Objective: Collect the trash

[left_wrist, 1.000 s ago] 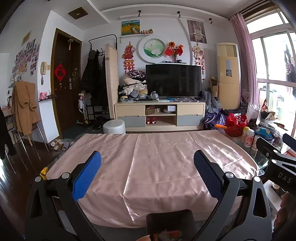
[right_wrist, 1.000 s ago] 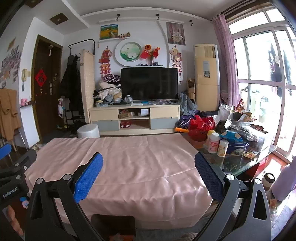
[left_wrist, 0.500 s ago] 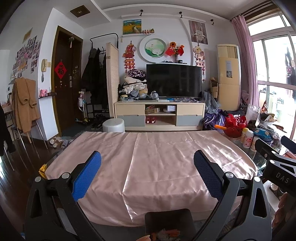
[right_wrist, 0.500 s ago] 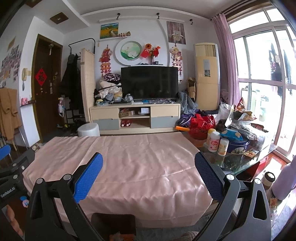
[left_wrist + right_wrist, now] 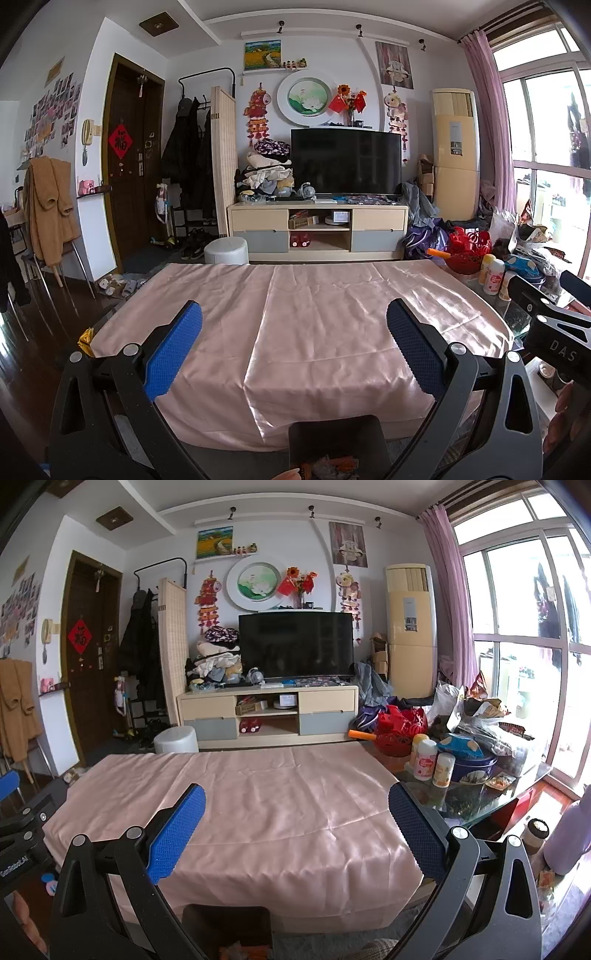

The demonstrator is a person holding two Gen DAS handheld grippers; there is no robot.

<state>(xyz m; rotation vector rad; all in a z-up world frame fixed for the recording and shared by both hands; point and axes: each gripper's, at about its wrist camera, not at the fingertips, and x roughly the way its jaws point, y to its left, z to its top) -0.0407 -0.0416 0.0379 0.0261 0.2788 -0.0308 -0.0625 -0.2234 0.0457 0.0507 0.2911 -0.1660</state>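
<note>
A dark bin (image 5: pixel 338 448) stands on the floor just in front of the table, with orange and silvery wrappers (image 5: pixel 328 467) inside it. The same bin (image 5: pixel 227 928) shows at the bottom of the right wrist view. My left gripper (image 5: pixel 293 345) is open above the near edge of a table under a pink cloth (image 5: pixel 306 314), nothing between its blue pads. My right gripper (image 5: pixel 295 829) is open too, over the same cloth (image 5: pixel 266 794), and holds nothing. A yellow wrapper (image 5: pixel 85 338) lies at the table's left corner.
A glass side table (image 5: pixel 465 797) on the right carries bottles (image 5: pixel 424 758), a blue tin and snack bags. Behind the table stand a white stool (image 5: pixel 226 250), a TV cabinet (image 5: pixel 317 230) and a television. A chair with a brown robe (image 5: pixel 50 210) is at the left.
Both views have risen and tilted slightly, so the bin sits a little lower in the frame. Both grippers stay open and empty.
</note>
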